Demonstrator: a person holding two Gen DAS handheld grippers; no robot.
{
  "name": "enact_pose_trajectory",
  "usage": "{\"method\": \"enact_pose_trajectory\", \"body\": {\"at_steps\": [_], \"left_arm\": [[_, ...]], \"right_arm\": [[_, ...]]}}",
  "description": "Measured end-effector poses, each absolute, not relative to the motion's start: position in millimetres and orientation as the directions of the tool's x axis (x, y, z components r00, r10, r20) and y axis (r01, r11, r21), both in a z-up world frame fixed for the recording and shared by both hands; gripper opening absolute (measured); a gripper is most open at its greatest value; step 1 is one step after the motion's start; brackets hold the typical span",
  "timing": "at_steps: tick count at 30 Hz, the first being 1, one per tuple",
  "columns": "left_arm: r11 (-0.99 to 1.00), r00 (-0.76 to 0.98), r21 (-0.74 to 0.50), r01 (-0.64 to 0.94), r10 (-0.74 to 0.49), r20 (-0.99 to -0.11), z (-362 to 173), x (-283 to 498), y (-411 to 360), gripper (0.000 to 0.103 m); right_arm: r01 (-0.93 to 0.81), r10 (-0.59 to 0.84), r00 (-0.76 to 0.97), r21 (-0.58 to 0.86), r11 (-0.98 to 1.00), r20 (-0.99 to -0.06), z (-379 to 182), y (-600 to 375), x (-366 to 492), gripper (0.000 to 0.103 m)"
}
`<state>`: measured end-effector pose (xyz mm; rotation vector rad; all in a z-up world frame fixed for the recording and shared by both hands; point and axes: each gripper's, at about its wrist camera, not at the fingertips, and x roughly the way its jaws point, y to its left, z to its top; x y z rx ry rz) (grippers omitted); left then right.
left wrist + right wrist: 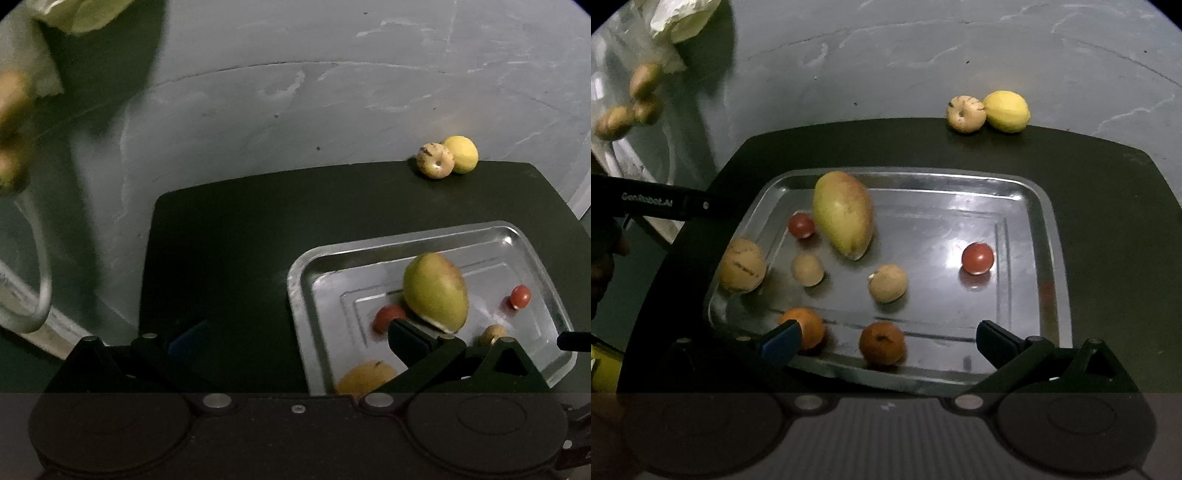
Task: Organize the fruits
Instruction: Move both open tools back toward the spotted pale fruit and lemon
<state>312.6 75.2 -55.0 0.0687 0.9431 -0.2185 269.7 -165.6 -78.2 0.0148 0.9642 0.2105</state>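
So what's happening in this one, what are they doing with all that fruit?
A person with a gripper in each hand is sorting fruit onto a metal tray on a dark mat. The tray holds a mango, two tomatoes, two oranges and some pale round fruits. Both the right gripper and left gripper hang open, holding nothing. A lemon and a pale speckled fruit sit touching at the mat's far edge, not yet in the tray.

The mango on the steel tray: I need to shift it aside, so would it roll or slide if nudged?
The mango is long and tapers to one end, so it would probably pivot or wobble, not roll straight. The steel tray looks smooth and glossy, so sliding seems likely. A cherry tomato sits right beside it and could get knocked rolling.
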Motion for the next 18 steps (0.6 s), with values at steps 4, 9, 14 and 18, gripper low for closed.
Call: {"method": "enact_pose_trajectory", "body": {"at_steps": [4, 9, 14, 18], "left_arm": [[0.972, 0.568, -0.040, 0.230, -0.168, -0.805, -54, 320, 61, 0.102], [0.972, 0.577, -0.035, 0.231, -0.166, -0.800, -50, 330, 38, 0.102], [0.972, 0.587, -0.044, 0.230, -0.175, -0.790, -45, 341, 19, 0.102], [0.970, 0.593, -0.043, 0.238, -0.180, -0.785, -43, 349, 5, 0.102]], "right_arm": [[-0.155, 0.175, 0.566, 0.105, 0.982, -0.806, -78, -175, 276, 0.103], [-0.138, 0.166, 0.585, 0.104, 0.985, -0.794, -77, -186, 284, 0.103], [-0.139, 0.159, 0.604, 0.093, 0.986, -0.781, -75, -194, 297, 0.103], [-0.138, 0.160, 0.620, 0.093, 0.986, -0.768, -72, -201, 307, 0.103]]}}
